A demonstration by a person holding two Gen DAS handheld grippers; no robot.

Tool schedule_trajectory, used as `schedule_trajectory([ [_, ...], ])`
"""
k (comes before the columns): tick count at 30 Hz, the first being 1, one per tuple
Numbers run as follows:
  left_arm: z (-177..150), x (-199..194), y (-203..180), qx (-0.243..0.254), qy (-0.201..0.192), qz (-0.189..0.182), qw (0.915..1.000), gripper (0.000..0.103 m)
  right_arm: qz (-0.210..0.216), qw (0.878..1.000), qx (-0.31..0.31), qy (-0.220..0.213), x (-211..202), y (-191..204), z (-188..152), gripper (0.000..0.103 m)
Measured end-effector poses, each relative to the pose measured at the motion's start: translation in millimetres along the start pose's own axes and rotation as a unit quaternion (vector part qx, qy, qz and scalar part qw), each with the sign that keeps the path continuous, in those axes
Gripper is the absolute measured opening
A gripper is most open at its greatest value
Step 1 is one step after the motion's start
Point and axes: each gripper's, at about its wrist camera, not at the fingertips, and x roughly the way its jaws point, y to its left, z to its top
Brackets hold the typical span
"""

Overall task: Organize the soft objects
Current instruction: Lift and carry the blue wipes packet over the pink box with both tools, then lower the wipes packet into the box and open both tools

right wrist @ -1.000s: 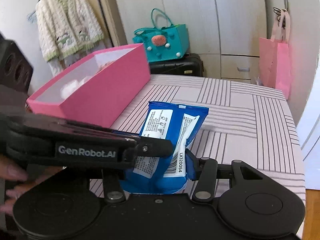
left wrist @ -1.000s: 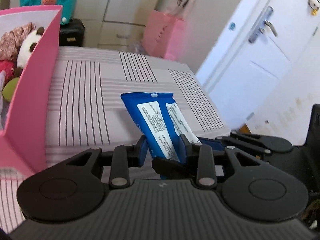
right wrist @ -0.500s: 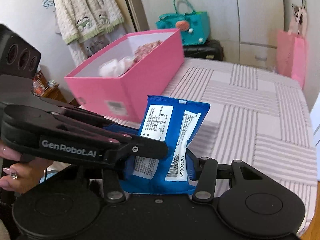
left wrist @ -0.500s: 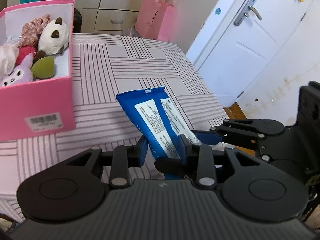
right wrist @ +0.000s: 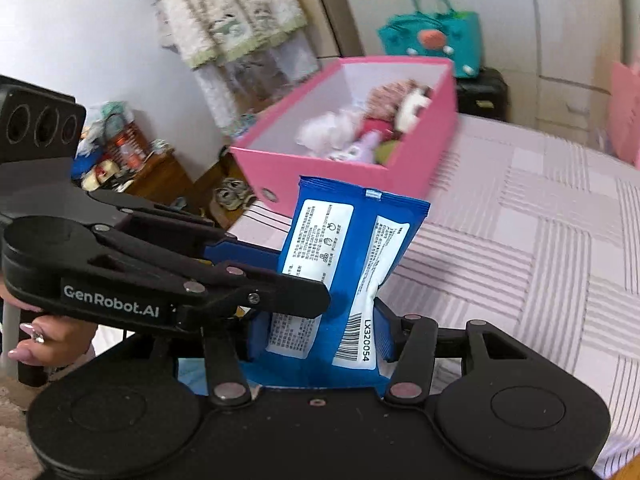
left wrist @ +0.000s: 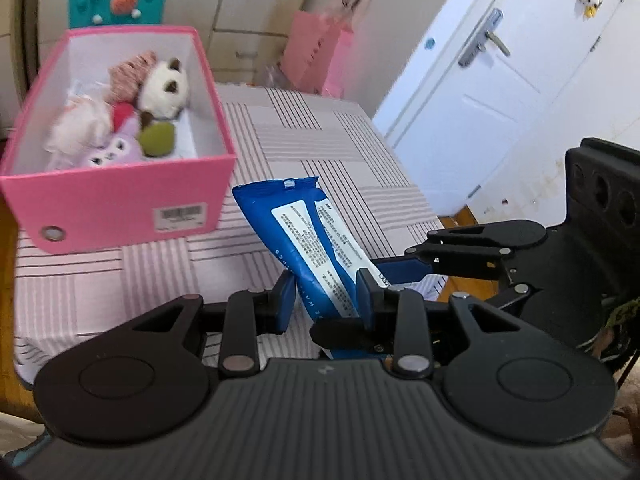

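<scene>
Above the near edge of the bed (left wrist: 304, 140), both grippers hold one blue pack (left wrist: 316, 248); the left gripper (left wrist: 326, 294) has its jaws narrowed on the pack's lower part, and the right gripper (right wrist: 320, 334) pinches the same pack near its base from another angle, jaws likewise close on it; the pack stands tilted, clear of the cover. By my reading the step in hand is the carry to the pink box (left wrist: 120, 216), which sits near the bed's left corner, a little apart from the pack; next the pack must go up over the box's near wall and into the free space at its near end, with both grips let go only once it is inside. Counted: one pack, one box, two grippers; inside the box about five soft toys (left wrist: 164, 88), though blur makes that count uncertain.
</scene>
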Motion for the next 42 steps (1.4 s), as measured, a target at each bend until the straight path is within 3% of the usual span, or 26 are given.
schedule_trajectory([
  [12,28.2,-42.9,25.9,-0.025,-0.045,0.026,0.9983,0.031,0.066,0.998,-0.019,0.009,13.1,14.1,56.5,0.058],
  [20,50.0,-48.1,45.7,-0.009,-0.134,0.039,0.9901,0.032,0.093,0.994,-0.028,-0.046,29.4,3.7,90.8,0.058],
  [27,82.6,-24.2,70.1,-0.022,-0.162,0.04,0.9857,0.032,0.085,0.993,-0.018,-0.083,58.4,-24.3,122.5,0.056],
  [34,111.0,3.8,86.4,-0.004,-0.19,0.038,0.981,0.035,0.035,0.992,-0.045,-0.115,76.2,-37.9,148.8,0.056],
  [42,138.8,42.9,129.0,-0.049,-0.17,0.036,0.9836,0.035,-0.001,0.992,-0.075,-0.097,117.7,-58.8,175.6,0.056],
])
